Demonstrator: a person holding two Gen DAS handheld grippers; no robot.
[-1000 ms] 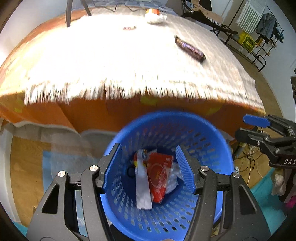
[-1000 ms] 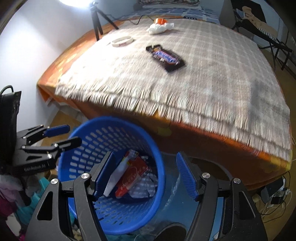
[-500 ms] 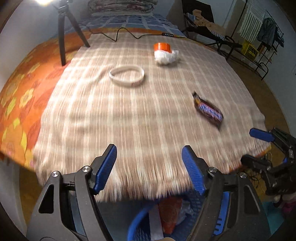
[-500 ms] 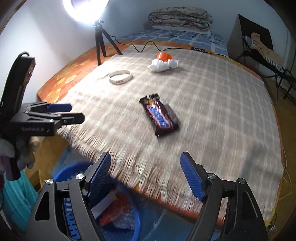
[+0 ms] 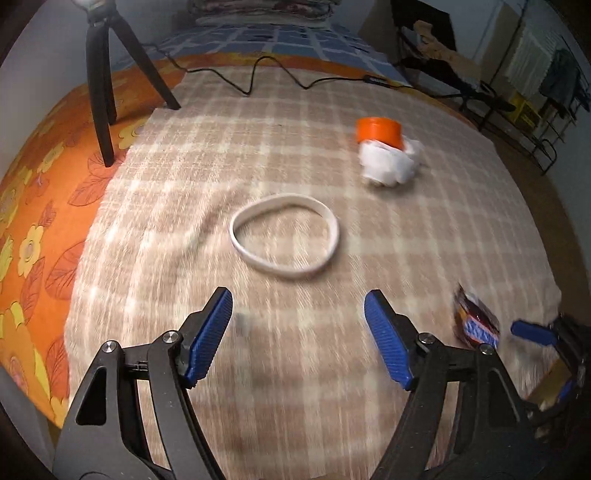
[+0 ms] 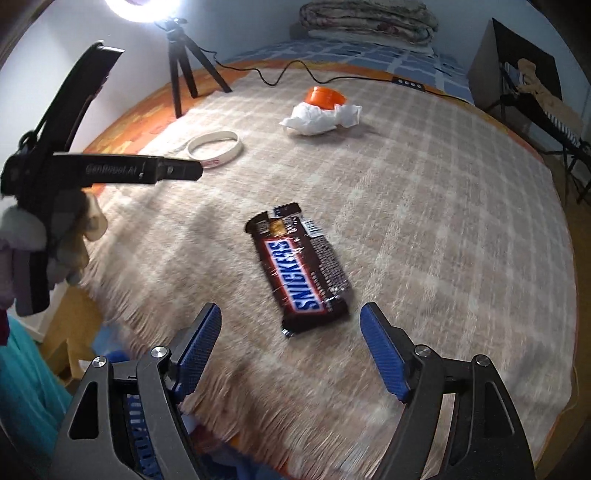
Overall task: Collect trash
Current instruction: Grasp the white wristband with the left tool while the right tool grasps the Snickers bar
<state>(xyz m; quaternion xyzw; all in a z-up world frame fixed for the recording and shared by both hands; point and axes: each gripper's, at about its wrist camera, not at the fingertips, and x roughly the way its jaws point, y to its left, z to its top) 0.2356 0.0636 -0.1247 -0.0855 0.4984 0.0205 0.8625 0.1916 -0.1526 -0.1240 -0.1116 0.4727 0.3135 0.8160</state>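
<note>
a: right gripper point(image 6: 290, 326) is wide open and empty, the snickers wrapper point(image 6: 300, 265) just ahead, centre frame on the checked blanket point(image 6: 443, 221).

b: left gripper point(image 5: 297, 332)?

a: also spread wide, holding nothing, with the white band point(image 5: 284, 236) lying ahead of it.

b: best approach?

a: i'd straddle the wrapper's narrow width, press lightly, then close.

b: writing?

a: "snickers"; "genrobot.ai" at left.

bright ring lamp point(image 6: 142, 5) on tripod point(image 6: 183, 70); checked blanket point(image 6: 443, 221).
</note>
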